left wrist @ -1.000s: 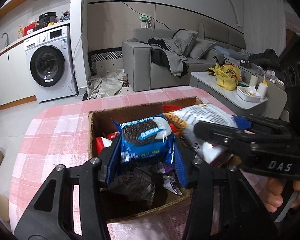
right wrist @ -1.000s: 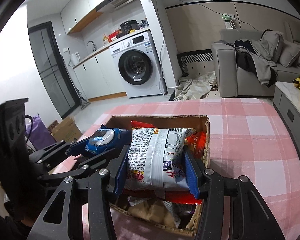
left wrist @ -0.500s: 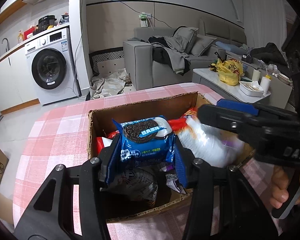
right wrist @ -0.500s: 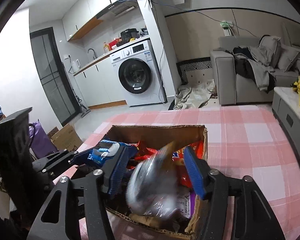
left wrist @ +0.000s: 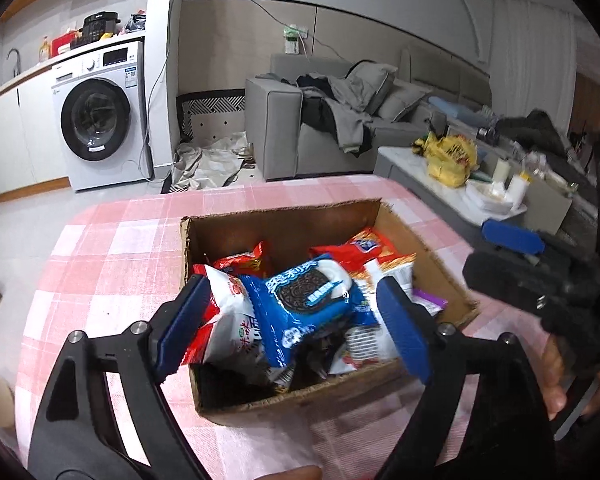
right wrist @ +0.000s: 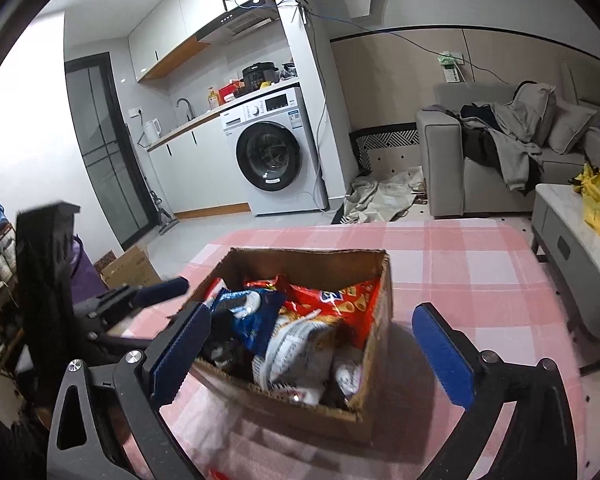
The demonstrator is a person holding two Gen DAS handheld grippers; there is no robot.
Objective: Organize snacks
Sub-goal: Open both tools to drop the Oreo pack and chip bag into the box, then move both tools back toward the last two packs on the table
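Pink checked tablecloth (left wrist: 112, 248), open-plan room

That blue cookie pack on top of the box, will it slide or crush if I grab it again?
The blue cookie pack looks glossy, so probably slippery. It seems small and light, likely easy to lift. It lies tilted on loose bags in the cardboard box, so pushing may shift it; cookies could crack.

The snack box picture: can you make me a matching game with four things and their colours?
Things:
1. cookie packet
2. chip bag
3. tablecloth
4. cardboard box

Colours:
A. brown
B. blue
C. pink and white checks
D. red

Pairs: 1-B, 2-D, 3-C, 4-A
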